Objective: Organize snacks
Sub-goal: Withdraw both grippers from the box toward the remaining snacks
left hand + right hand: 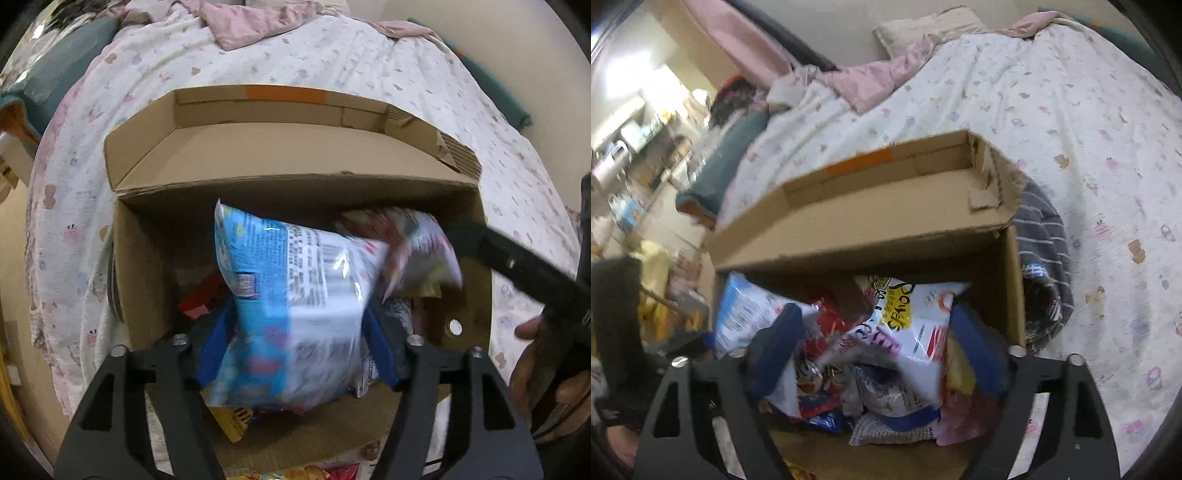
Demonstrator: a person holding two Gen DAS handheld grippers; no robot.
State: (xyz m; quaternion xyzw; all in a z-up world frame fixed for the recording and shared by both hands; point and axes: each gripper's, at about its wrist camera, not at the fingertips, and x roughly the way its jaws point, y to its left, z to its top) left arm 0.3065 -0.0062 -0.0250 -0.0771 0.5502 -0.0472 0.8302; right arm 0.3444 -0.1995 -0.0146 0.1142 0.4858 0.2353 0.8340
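Note:
An open cardboard box [147,266] stands on the bed, with several snack packets piled inside. A blue and white snack bag [291,295] hangs over the box between the blue pads of my left gripper [299,347]. The bag is blurred while the fingers are sharp, so it is loose and the jaws stand open. In the right wrist view my right gripper [877,350] is wide open over the pile. A white bag with a yellow label [908,317] lies between its fingers, untouched. One black finger [491,251] of it reaches in from the right beside a blurred white and pink bag [417,251].
The box's [1014,280] rear flap [879,221] stands up behind the opening. A white patterned bedcover [332,55] surrounds the box, with a pink blanket [251,22] at the far end. A grey striped cloth [1045,258] lies against the box's right wall. More packets [295,474] lie at its near edge.

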